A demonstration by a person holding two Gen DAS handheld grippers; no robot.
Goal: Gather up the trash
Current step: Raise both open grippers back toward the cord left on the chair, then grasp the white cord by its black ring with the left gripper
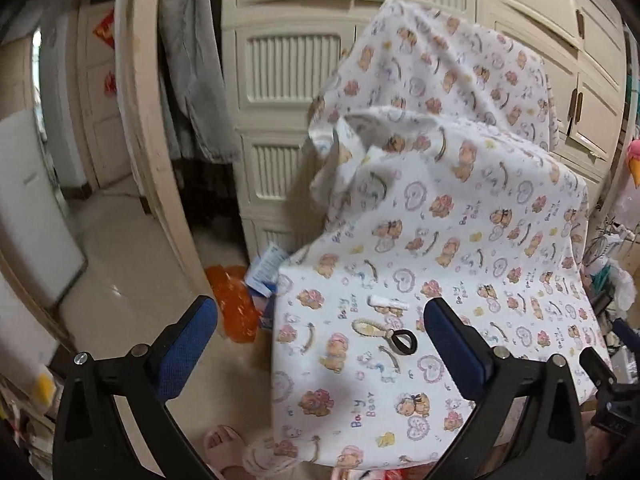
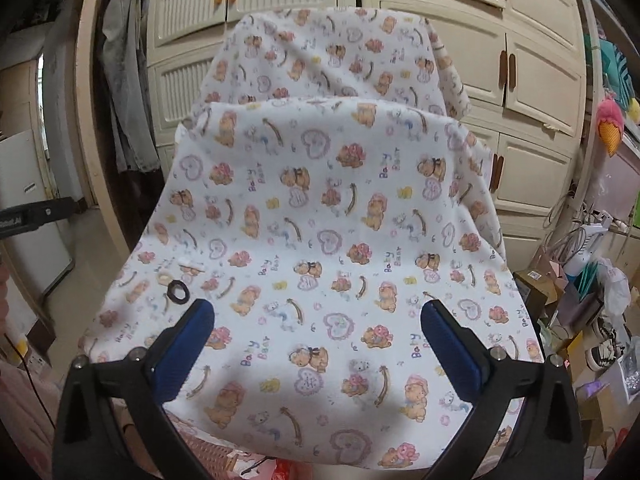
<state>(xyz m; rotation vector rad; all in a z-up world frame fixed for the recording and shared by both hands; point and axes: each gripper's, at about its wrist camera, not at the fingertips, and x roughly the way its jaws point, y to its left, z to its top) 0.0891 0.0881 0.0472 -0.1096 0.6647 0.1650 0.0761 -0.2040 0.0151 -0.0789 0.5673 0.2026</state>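
A soft, fuzzy cloth (image 2: 320, 220) with bears printed on it lay over the seat. Near the cloth's left edge sat a small black ring (image 2: 178, 291) that looked like matt rubber and a white bit of crumpled paper (image 1: 387, 303). The cupboard doors (image 2: 532, 92) looked like painted wood, smooth and a little shiny. The floor (image 1: 132, 280) was glossy tile.

Both views are taken from the wrists, angled downward along blue-padded fingers. The bear-print cloth (image 1: 460, 240) is seen close, filling the right of the left view and the centre of the right. Shared are the cloth, the black ring (image 2: 178, 291) and cream cabinets (image 2: 532, 92) behind.
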